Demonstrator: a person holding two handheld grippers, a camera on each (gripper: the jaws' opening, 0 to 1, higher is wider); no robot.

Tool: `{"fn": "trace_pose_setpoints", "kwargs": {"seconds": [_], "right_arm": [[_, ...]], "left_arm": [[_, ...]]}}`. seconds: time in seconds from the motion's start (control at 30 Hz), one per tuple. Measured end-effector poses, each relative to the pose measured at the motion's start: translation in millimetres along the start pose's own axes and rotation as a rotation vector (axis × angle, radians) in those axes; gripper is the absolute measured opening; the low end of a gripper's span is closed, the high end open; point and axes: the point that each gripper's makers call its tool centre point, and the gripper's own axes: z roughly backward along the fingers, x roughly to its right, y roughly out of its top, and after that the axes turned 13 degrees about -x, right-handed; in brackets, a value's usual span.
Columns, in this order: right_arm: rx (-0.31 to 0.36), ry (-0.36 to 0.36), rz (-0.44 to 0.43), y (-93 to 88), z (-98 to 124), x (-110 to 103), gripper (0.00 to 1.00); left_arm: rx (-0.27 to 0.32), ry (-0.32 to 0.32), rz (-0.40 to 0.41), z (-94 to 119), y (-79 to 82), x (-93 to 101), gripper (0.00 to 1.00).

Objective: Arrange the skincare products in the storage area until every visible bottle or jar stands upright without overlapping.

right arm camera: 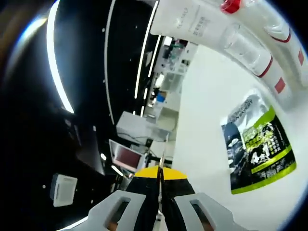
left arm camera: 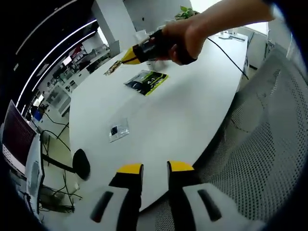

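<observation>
In the right gripper view, several skincare items lie along the far side of the white table [right arm camera: 202,110]: a white box with grey print [right arm camera: 187,21], a clear bottle with red bands [right arm camera: 245,48] on its side, and a red cap [right arm camera: 231,6]. My right gripper [right arm camera: 160,175] is shut with nothing in it, well short of them. The left gripper view has a hand holding the right gripper [left arm camera: 129,56] over the table's far end, with pale clear items [left arm camera: 141,36] partly hidden behind it. My left gripper [left arm camera: 155,168] is open and holds nothing, at the near table edge.
A black-and-green printed packet [left arm camera: 147,82] [right arm camera: 257,144] lies flat on the table. A small clear sachet [left arm camera: 119,130] lies nearer me. A grey mesh chair [left arm camera: 269,144] stands on the right, and a black cable [left arm camera: 228,57] crosses the table. Desks and a monitor [left arm camera: 17,139] are on the left.
</observation>
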Motion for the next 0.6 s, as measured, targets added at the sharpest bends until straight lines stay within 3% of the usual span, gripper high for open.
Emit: {"fn": "trace_pose_setpoints", "kwargs": {"seconds": [0.27,0.6], "right_arm": [[-0.009,-0.083,0.007,16.0,-17.4,25.5,0.0],[-0.052,-0.212,-0.004,20.4,-38.8,63.8,0.0]], "left_arm": [[-0.011,-0.003,-0.001,-2.0,-2.0,0.3,0.14],[-0.036,0.006,0.004,-3.6,-6.8,-2.3,0.11]]}}
